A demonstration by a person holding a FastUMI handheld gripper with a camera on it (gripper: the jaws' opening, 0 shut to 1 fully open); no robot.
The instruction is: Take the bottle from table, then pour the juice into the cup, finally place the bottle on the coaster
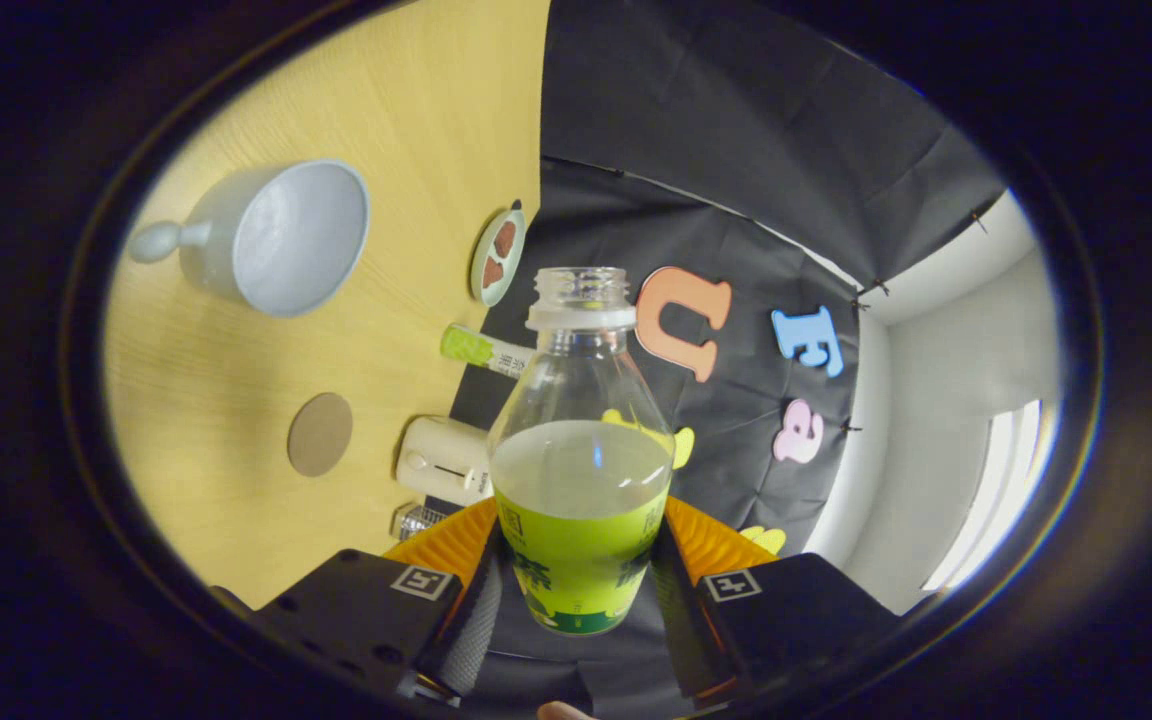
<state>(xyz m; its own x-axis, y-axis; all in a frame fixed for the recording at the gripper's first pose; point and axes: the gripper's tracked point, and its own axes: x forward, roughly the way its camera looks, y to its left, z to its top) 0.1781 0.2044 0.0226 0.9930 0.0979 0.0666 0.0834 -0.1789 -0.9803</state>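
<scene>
An uncapped clear bottle (580,470) with a green label and pale juice filling about its lower half sits between my fingers, held off the table. My gripper (576,590) is shut on the bottle, both fingers pressing its labelled lower part. The whole view is rolled, so the wooden table (236,420) runs up one side. A pale blue cup (281,235) with a knob handle stands on the table, beyond and to the side of the bottle's mouth. A round brown coaster (320,434) lies flat on the table, nearer the fingers than the cup.
A small dish (496,258) with brown pieces, a green-capped tube (484,350), a cream box-shaped device (442,460) and a small clear object (418,520) stand along the table's far edge by the black cloth wall. A white wall and window lie on the other side.
</scene>
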